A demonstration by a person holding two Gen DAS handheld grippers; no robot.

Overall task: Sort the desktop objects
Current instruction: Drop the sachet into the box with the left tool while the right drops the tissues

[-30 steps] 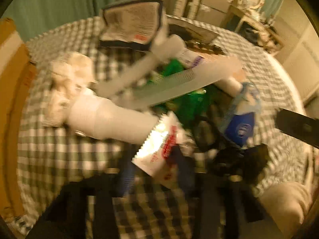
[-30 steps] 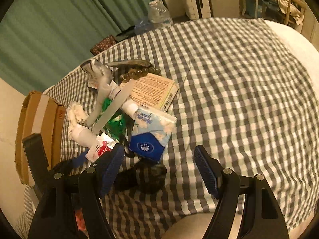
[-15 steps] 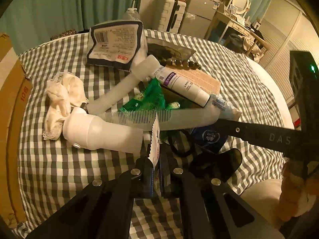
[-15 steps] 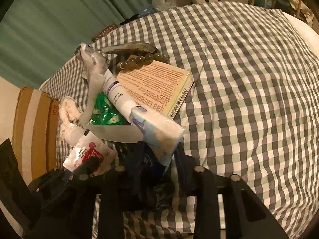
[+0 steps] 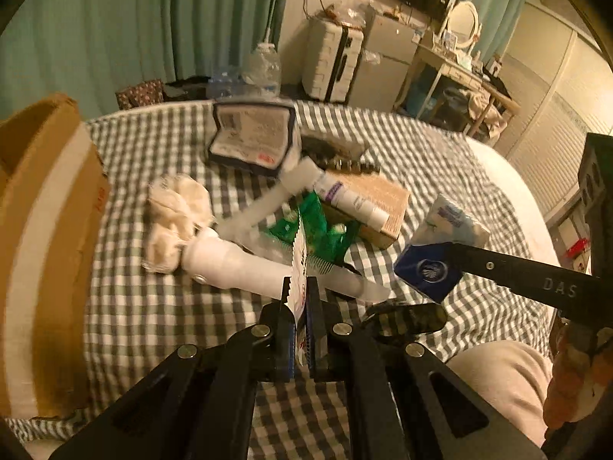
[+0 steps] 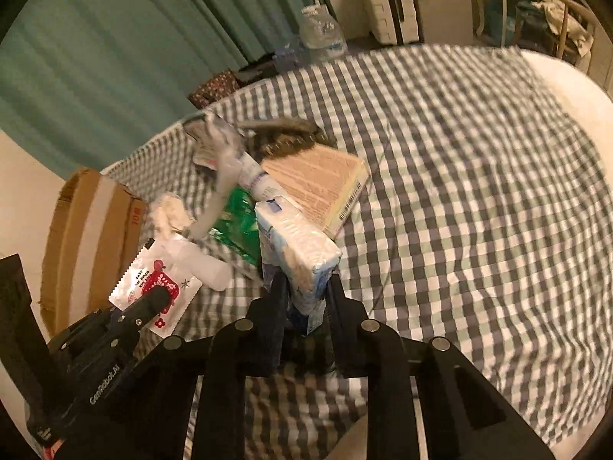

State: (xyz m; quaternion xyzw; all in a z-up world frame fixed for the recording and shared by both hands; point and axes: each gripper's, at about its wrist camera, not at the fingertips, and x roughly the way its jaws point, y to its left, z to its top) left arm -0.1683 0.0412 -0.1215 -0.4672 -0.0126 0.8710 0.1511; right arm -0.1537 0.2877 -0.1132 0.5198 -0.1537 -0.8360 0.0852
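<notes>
My left gripper [image 5: 300,287] is shut on a white sachet with red print [image 5: 299,264], held above the checked cloth; the sachet also shows in the right wrist view [image 6: 155,281]. My right gripper [image 6: 302,280] is shut on a blue and white tissue pack [image 6: 297,249], lifted off the pile; the pack also shows in the left wrist view [image 5: 440,241]. Left on the cloth are a white bottle [image 5: 233,264], a green packet [image 5: 318,226], a clear comb [image 5: 345,280], a white tube [image 5: 350,199] and a tan box [image 5: 377,201].
A cardboard box [image 5: 42,237] stands at the table's left edge. A crumpled white cloth [image 5: 176,211], a dark-edged pouch [image 5: 253,138], a bead bracelet [image 5: 350,166] and a dark hair clip [image 5: 406,318] lie around the pile. The checked cloth [image 6: 479,191] stretches right.
Both grippers have risen with their loads: the sachet and the tissue pack are now lifted clear of the pile. A second ago the right gripper was open.
</notes>
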